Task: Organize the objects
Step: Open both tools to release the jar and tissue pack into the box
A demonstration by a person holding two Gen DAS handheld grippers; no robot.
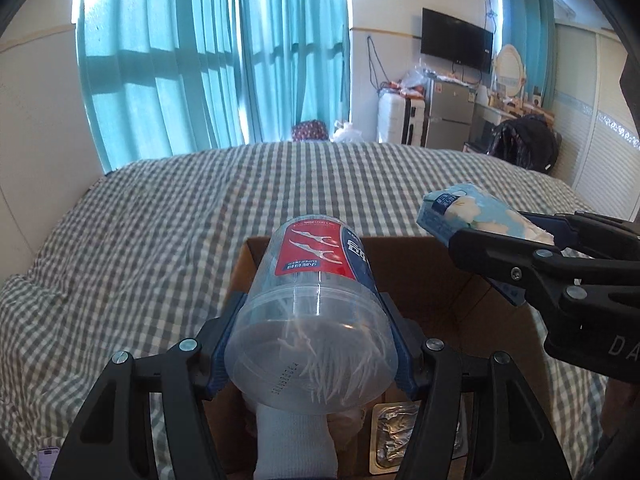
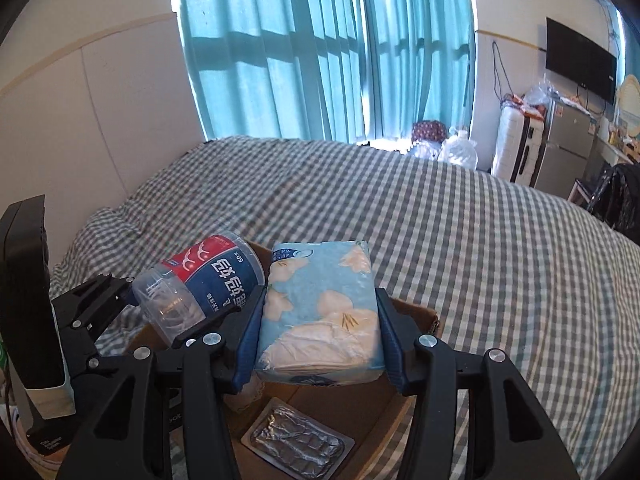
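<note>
Two risks showed in the left wrist view: the jar [image 1: 316,308], a smooth clear plastic cylinder of loose white floss picks, lay sideways in the left gripper [image 1: 312,344], clamped by its curved wall above the box [image 1: 432,280], so it might have rolled out of the blue pads. A white sock [image 1: 294,444] and a crinkled foil pack [image 1: 394,436] lay below it

From the right wrist view, the right gripper [image 2: 318,344] squeezed the tissues [image 2: 320,312], a soft flowered plastic packet, over the same cardboard box [image 2: 416,316]; its yielding sides could have let it sag free. Jar [image 2: 204,284] and packet nearly touched, so a bump seemed possible
</note>
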